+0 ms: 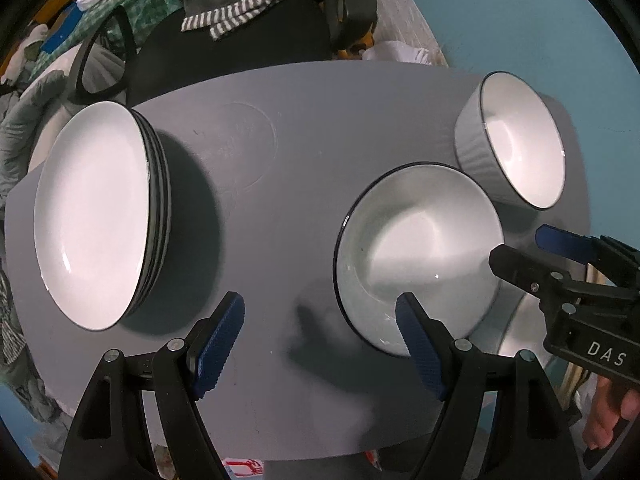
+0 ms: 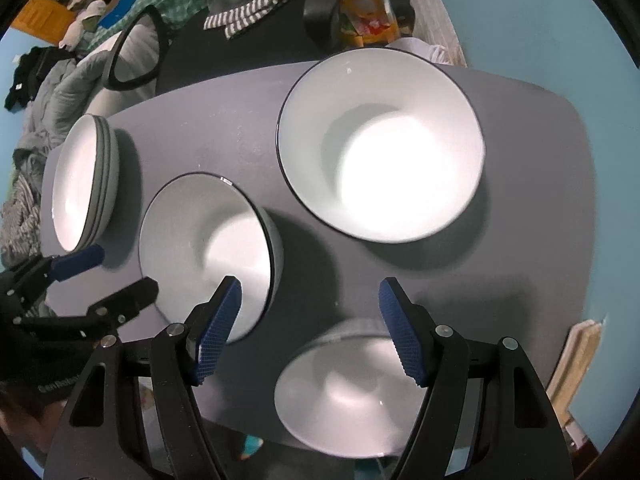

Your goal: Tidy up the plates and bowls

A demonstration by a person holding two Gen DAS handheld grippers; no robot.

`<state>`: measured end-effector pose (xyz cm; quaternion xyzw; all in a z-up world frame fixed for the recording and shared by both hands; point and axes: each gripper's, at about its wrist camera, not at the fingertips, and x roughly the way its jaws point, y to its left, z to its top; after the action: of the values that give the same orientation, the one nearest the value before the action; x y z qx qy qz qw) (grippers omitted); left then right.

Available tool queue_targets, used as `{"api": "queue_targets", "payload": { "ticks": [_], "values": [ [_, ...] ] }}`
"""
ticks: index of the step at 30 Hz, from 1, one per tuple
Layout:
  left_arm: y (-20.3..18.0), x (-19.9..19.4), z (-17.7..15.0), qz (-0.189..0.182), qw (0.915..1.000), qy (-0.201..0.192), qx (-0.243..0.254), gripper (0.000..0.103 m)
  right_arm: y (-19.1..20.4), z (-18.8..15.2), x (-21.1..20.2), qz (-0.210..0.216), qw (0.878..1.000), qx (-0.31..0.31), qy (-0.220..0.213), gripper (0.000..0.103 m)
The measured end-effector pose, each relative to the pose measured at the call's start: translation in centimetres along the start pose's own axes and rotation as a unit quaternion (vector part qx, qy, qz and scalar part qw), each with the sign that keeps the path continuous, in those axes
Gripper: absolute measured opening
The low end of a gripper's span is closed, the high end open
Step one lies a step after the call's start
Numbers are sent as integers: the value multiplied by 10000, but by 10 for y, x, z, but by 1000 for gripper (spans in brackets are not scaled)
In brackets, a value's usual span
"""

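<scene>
A stack of white plates [image 1: 94,216] with dark rims sits at the table's left; it also shows in the right wrist view [image 2: 82,182]. A shallow white bowl [image 1: 416,256] stands mid-table, also seen from the right wrist [image 2: 208,252]. A deep ribbed bowl [image 1: 516,140] stands at the far right, large in the right wrist view [image 2: 380,144]. A third bowl [image 2: 344,392] lies near the front edge below my right gripper [image 2: 310,330], which is open and empty. My left gripper [image 1: 320,344] is open and empty, its right finger over the shallow bowl's near rim.
The grey table [image 1: 280,160] has rounded edges. A black office chair [image 1: 224,40] with striped cloth stands behind it. Clutter and bedding lie at the left [image 1: 36,120]. The right gripper shows in the left wrist view [image 1: 560,264]. A blue wall is at the right.
</scene>
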<state>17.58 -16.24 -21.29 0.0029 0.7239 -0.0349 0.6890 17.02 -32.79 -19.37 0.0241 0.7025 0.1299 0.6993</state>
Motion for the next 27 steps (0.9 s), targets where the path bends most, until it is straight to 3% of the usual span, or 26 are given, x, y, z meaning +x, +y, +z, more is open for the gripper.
{"api": "queue_targets", "payload": {
  "ticks": [9,11,13,20,23,27],
  "values": [
    [4,19,8,27,9999,85,-138,79,7,5,16,-91,9998,-108,155,71],
    [4,21,8,-7,9999,78,-140,79,8,7,20,-83,9997,-103,190,65],
    [4,22,9,-15,9999,55,-124,73,8,7,23,-61,9996,-111,242,57],
    [4,25,10,-114,9997,71,-187,36,8,4,27,-51,9993,-145,351,26],
    [6,26,11,-283,9993,80,-225,25,10,6,28,-36,9991,-144,389,17],
    [4,24,10,-444,9988,66,-196,11,6,6,25,27,9992,-88,392,13]
  ]
}}
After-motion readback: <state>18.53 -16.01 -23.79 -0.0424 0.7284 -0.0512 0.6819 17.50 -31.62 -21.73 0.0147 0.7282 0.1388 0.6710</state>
